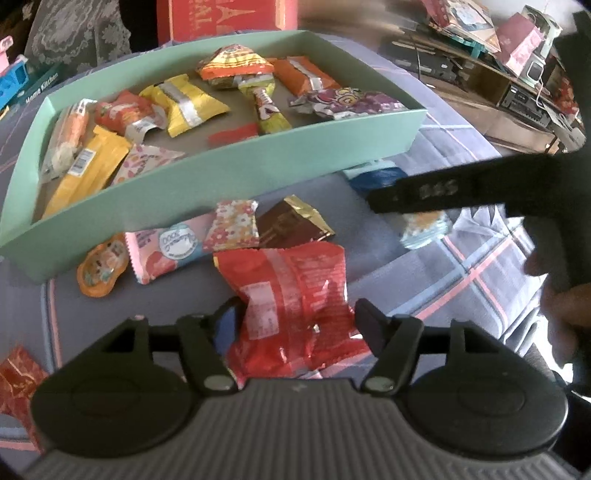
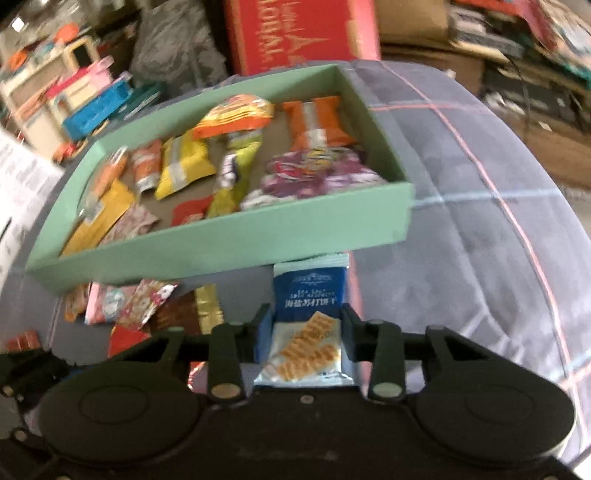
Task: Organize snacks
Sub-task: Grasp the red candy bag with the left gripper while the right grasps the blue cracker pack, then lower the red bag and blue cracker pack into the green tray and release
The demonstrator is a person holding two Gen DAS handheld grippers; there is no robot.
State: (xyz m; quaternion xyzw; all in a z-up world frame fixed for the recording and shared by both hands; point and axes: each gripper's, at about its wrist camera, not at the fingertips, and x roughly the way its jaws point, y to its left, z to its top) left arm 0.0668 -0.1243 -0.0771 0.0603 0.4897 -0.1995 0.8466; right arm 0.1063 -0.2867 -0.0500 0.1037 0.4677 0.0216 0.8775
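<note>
A teal cardboard box [image 1: 221, 177] [image 2: 221, 251] sits on a plaid blanket and holds several wrapped snacks. In front of it a crinkled red packet [image 1: 295, 280] lies on the blanket between the fingers of my left gripper [image 1: 297, 314], which stands open around it. My right gripper [image 2: 306, 317] is shut on a blue cracker packet [image 2: 308, 291] close to the box's near right corner, with a pad against each side. In the left wrist view one black finger [image 1: 443, 192] of the right gripper crosses from the right, and a hand shows behind it.
Loose snacks lie before the box: a pink packet [image 1: 166, 251], a floral one [image 1: 232, 229], a brown chocolate wrapper [image 1: 291, 225], an orange jelly cup [image 1: 99, 269]. Another red packet [image 1: 18, 376] lies at the far left. A red carton [image 2: 303, 33] stands behind the box.
</note>
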